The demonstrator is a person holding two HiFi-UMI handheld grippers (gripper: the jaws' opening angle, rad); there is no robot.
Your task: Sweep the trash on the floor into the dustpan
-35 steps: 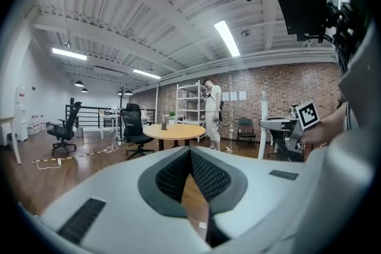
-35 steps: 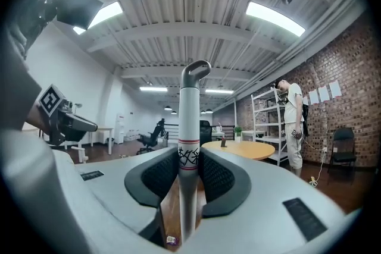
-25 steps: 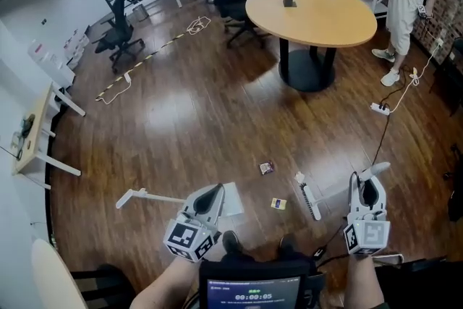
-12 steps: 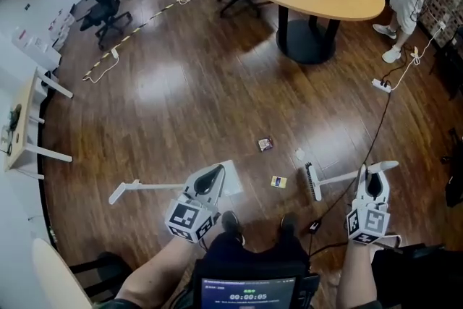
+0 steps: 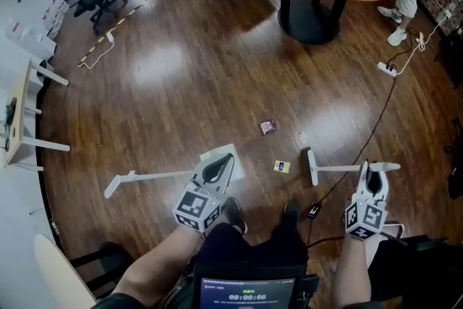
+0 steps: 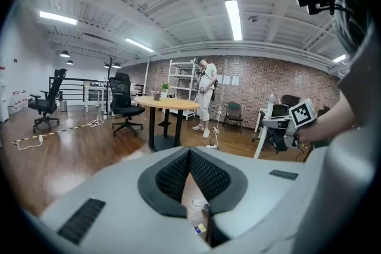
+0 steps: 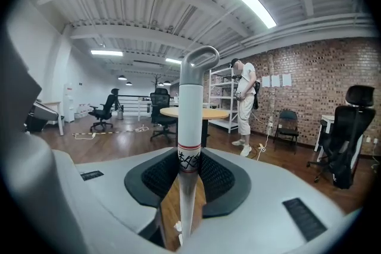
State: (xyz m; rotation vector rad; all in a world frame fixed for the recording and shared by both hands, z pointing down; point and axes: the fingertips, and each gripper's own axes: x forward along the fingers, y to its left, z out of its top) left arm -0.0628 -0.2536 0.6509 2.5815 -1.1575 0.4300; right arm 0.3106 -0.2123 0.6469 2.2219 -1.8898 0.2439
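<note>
- Head view: over the last second the white long-handled brush (image 5: 312, 168) has swung from a slant to stand square-on to the small yellow packet (image 5: 281, 166). Its handle now reaches out to the right gripper (image 5: 372, 174). I judge the sweep lined up but not begun.
- The flat white dustpan (image 5: 155, 176) lies on the dark wooden floor (image 5: 181, 83) beyond the packet, with the left gripper (image 5: 221, 167) over its pan. A maroon wrapper (image 5: 268, 127) and a white scrap (image 5: 302, 137) lie further out on the floor.
- Left gripper view: the jaws meet at their tips with nothing between them, which the head view cannot settle. The dustpan itself does not show.
- Right gripper view: the black pads clamp the brush's pale tube at its red band, with the loop end above.
</note>
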